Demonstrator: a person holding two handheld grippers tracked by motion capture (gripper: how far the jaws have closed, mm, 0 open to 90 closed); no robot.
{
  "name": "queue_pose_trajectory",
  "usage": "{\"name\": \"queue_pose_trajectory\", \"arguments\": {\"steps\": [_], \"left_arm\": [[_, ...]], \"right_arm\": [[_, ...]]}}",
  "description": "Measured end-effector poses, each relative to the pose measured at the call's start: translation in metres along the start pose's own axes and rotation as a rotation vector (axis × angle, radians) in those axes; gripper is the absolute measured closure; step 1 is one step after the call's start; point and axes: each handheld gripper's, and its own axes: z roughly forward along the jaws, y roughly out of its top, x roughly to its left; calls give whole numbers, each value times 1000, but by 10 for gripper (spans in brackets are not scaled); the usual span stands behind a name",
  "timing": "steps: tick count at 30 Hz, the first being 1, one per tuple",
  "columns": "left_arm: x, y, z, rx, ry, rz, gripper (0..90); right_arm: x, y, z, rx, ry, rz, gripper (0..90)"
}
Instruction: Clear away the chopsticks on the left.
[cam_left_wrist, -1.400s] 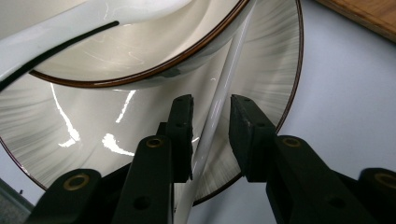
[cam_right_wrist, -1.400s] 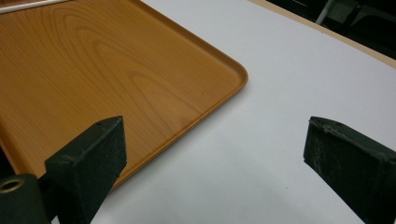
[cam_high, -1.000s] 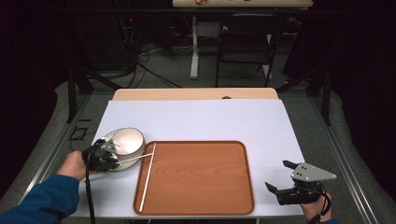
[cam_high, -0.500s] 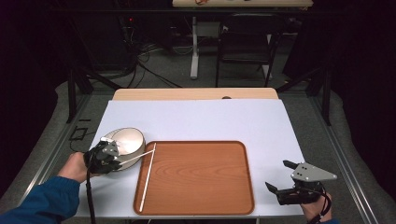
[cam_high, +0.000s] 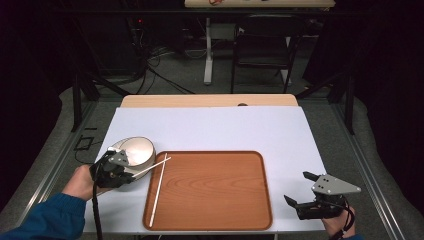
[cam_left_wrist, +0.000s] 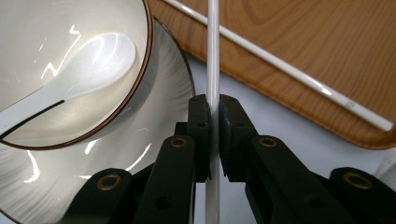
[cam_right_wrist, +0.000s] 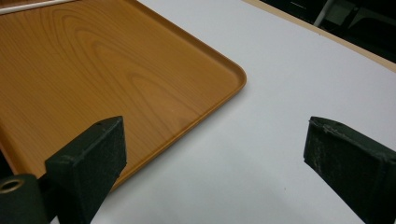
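Fingers (cam_left_wrist: 232, 126) of the left gripper (cam_left_wrist: 212, 128) pinch a white chopstick (cam_left_wrist: 213, 56) beside the bowl (cam_left_wrist: 56, 28); right gripper (cam_right_wrist: 215, 154) fingers stand spread above the table (cam_right_wrist: 289, 93).

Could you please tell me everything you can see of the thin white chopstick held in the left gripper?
The thin white chopstick is a slim, smooth, glossy rod, ceramic or plastic by its look. The left gripper has its jaws shut on it partway along its length, so it sticks out beyond them. In the high view it slants from the gripper toward the left edge of the brown wooden tray, beside the white brown-rimmed bowl. Its tip appears to cross the second white chopstick lying in the tray.
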Motion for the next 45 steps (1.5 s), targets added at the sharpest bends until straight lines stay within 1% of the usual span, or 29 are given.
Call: {"name": "queue_pose_trajectory", "arguments": {"steps": [1, 2, 3, 4, 5, 8, 9, 11, 13, 15, 17, 20, 21, 23, 26, 30, 32, 35, 38, 40, 42, 45], "left_arm": [[-1, 1, -1, -3, -4, -4, 840], [-3, 3, -2, -9, -4, -13, 840], [-4, 4, -2, -19, -13, -26, 840], [-5, 5, -2, -24, -14, -27, 840], [-6, 6, -3, -28, -12, -36, 840], [-9, 10, -4, -44, -24, -65, 840], [-9, 11, -4, -44, -25, -67, 840], [-10, 13, -5, -58, -35, -92, 840], [-11, 15, -5, -67, -33, -109, 840], [-12, 16, -5, -78, -44, -127, 840], [-13, 17, -5, -80, -47, -140, 840], [-15, 19, -4, -83, -46, -151, 840], [-15, 19, -4, -84, -51, -158, 840], [-16, 20, -3, -86, -46, -169, 840], [-16, 22, -3, -93, -53, -182, 839], [-16, 23, -3, -115, -68, -210, 839], [-16, 24, -3, -124, -67, -228, 839], [-16, 26, -3, -134, -78, -241, 840], [-19, 28, -2, -148, -80, -248, 839], [-20, 30, -1, -159, -82, -245, 840], [-21, 32, 1, -171, -94, -252, 840], [-22, 34, 3, -178, -99, -259, 841]], "right_arm": [[0, 0, 0, 0, -1, 0, 50], [0, 0, 0, 0, -2, 0, 49], [0, 0, 0, -2, 0, 1, 48], [0, 0, 0, -2, 0, 1, 48], [0, 0, 0, -2, 0, 0, 46], [0, 0, 0, -4, 1, 0, 38], [0, 0, 0, -4, 1, -1, 36], [0, 0, 0, -3, 1, 0, 33], [0, 0, 0, -4, 1, 0, 21], [0, 0, 0, -6, 1, -1, 13], [0, 0, 0, -5, 0, -1, 1], [0, 0, 0, -4, 0, 1, 0], [0, 0, 0, -4, 0, 2, 0], [0, 0, 0, -5, -1, 1, 0], [0, 0, 0, -5, -2, 1, 0], [0, 0, 0, -5, -4, 2, 0], [0, 0, 0, -4, -4, 2, 0], [0, 0, 0, -6, -3, 1, 0], [0, 0, 0, -6, -4, 3, 0], [0, 0, 0, -7, -6, 3, 0], [0, 0, 0, -8, -6, 2, 0], [0, 0, 0, -7, -6, 1, 0]]}}
